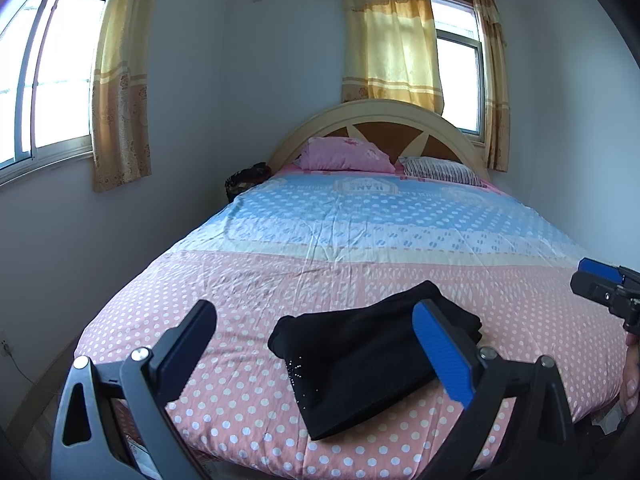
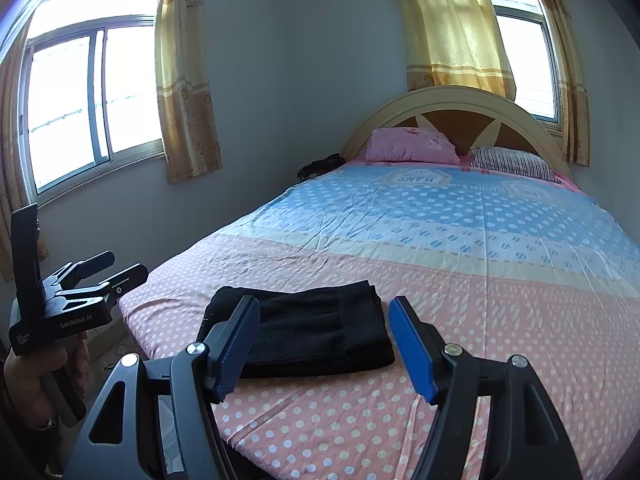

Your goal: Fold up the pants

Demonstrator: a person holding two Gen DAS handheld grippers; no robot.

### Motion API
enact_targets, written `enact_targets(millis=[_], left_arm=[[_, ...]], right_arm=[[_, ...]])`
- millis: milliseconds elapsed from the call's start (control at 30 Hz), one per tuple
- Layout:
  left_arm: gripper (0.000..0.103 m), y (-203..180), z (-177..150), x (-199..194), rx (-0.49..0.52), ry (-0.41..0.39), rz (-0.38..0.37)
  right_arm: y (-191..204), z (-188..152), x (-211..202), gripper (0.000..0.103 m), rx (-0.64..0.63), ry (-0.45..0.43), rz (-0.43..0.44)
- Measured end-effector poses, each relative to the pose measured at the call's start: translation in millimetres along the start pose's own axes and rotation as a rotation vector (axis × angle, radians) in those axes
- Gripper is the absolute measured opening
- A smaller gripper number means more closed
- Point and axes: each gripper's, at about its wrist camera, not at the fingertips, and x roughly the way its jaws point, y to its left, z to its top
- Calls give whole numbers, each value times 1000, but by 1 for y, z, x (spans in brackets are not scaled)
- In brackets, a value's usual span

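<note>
Black pants [image 1: 360, 356] lie folded in a compact stack on the pink dotted part of the bed, near its foot; they also show in the right wrist view [image 2: 308, 332]. My left gripper [image 1: 316, 344] is open and empty, raised above and in front of the pants. My right gripper [image 2: 324, 340] is open and empty, held just short of the stack. The left gripper shows at the left edge of the right wrist view [image 2: 116, 268], off the bed's side. Part of the right gripper shows at the right edge of the left wrist view [image 1: 600, 280].
The bed [image 1: 360, 216] has a pink and blue dotted sheet, a pink pillow [image 1: 344, 154], a striped pillow [image 1: 444, 170] and a curved headboard [image 1: 380, 114]. A dark basket [image 1: 246, 178] stands beside the bed's head. Windows with yellow curtains [image 1: 120, 88] line the walls.
</note>
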Motion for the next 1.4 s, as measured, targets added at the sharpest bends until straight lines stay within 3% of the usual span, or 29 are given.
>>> enact_targets(millis=[1400], left_arm=[[103, -1, 0, 3, 31, 28, 22]], right_arm=[[7, -1, -9, 69, -19, -39, 0]])
